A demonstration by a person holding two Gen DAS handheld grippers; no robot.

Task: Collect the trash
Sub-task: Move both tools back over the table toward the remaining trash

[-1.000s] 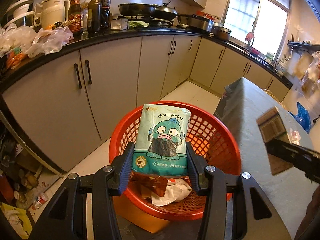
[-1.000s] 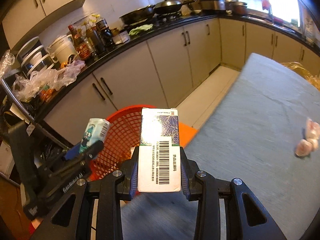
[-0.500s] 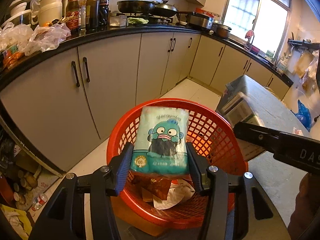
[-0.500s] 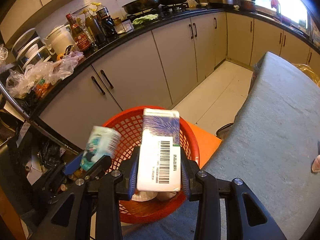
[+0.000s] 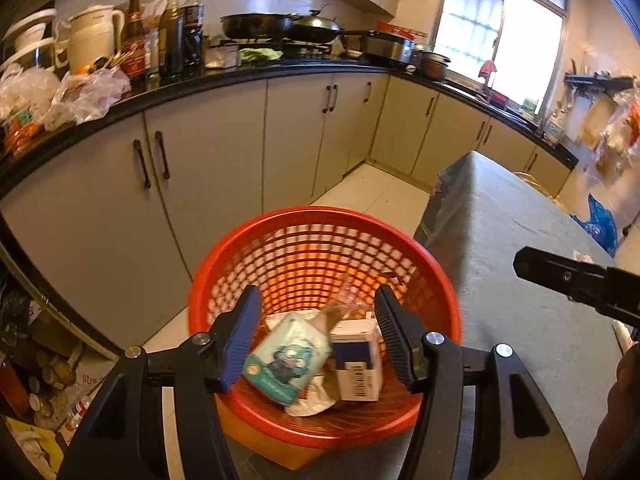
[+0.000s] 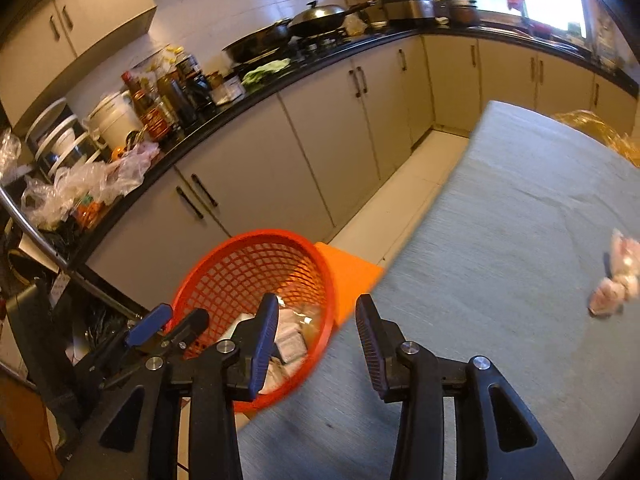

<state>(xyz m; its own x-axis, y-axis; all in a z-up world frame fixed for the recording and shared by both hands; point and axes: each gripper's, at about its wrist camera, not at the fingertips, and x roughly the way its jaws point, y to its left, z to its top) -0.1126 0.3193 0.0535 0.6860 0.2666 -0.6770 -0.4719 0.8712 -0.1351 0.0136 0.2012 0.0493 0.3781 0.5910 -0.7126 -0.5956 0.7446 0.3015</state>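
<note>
While I hold both grippers over the table (image 6: 520, 216) edge, the red basket (image 5: 320, 220) sits on the floor against it. My left gripper (image 5: 316, 334) hangs above the basket, jaws just spread wide and empty; the teal packet (image 5: 286, 360) and carton (image 5: 356, 360) lie inside. My right gripper (image 6: 316, 344) has been opening too, nothing between its jaws. One pink wrapper (image 6: 614, 280) lies on the table, well apart.

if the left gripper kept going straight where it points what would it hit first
Probably the teal cartoon packet lying in the red basket, next to the white carton; the left gripper is open and empty, though depth is unclear.
</note>
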